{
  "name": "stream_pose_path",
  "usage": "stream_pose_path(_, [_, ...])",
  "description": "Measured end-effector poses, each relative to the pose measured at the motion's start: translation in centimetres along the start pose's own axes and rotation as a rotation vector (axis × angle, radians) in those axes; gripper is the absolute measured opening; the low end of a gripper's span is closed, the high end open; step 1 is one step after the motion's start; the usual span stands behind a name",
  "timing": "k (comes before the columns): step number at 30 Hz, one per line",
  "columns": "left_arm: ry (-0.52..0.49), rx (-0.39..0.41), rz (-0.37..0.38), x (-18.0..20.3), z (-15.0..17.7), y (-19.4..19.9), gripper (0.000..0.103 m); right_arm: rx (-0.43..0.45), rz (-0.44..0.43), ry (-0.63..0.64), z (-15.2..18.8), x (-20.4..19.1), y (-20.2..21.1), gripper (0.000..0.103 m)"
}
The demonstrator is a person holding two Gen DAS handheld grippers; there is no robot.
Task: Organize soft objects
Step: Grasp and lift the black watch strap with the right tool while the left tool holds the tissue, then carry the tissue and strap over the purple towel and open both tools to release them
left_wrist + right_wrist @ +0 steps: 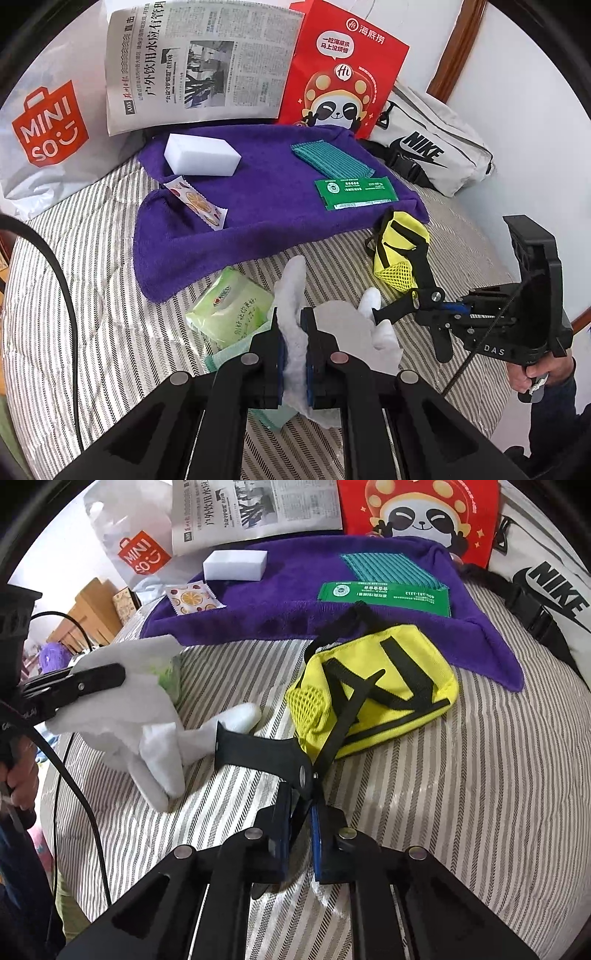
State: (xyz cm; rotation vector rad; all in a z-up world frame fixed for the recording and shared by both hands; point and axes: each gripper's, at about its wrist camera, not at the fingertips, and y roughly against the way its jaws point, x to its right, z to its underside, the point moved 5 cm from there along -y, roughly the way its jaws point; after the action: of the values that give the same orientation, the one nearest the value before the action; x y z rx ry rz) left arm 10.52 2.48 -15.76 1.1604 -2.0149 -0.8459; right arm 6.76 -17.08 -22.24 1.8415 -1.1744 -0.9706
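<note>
My left gripper (295, 325) is shut on a white glove (291, 291), which it holds just above the striped bedcover. The glove's fingers (162, 746) hang toward the right gripper. My right gripper (301, 805) is shut on the handles of a black clip (266, 749). The clip's two arms are spread: one reaches the glove's fingertip (245, 714), the other lies across the yellow pouch (388, 686). In the left wrist view the right gripper (443, 317) and clip (406, 299) are at the right, with a glove finger (369, 299) between the clip's arms.
A purple towel (258, 210) carries a white sponge (201, 153), a teal cloth (332, 158), a green packet (354, 192) and a fruit-print sachet (195, 199). A green wipes pack (229, 310) lies under the glove. Shopping bags and a Nike bag (432, 155) line the back.
</note>
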Motion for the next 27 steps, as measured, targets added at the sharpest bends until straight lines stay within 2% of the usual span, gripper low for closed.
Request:
stream_pose_path(3, [-0.004, -0.007, -0.003, 0.0, 0.0, -0.1, 0.008, 0.002, -0.001, 0.0, 0.5, 0.3, 0.9, 0.006])
stream_pose_path(5, [-0.004, -0.009, -0.003, 0.0, 0.1, -0.1, 0.008, 0.016, 0.028, -0.009, 0.7, 1.1, 2.1, 0.003])
stream_pose_path(9, [-0.008, -0.014, -0.006, 0.1, 0.2, -0.1, 0.008, 0.05, 0.071, -0.051, 0.8, 3.2, 3.5, 0.003])
stream_pose_path(12, [-0.005, -0.01, 0.002, 0.2, 0.1, -0.2, 0.008, 0.037, 0.086, -0.066, 0.9, 4.2, 3.0, 0.003])
stream_pose_path(18, [0.005, -0.01, 0.016, 0.4, -0.1, -0.7, 0.008, 0.052, 0.053, -0.082, 0.6, 4.1, 3.1, 0.003])
stream_pose_path(27, [0.015, 0.033, 0.052, 0.2, -1.4, 0.9, 0.008, 0.098, 0.032, -0.071, -1.8, 3.5, 4.1, 0.003])
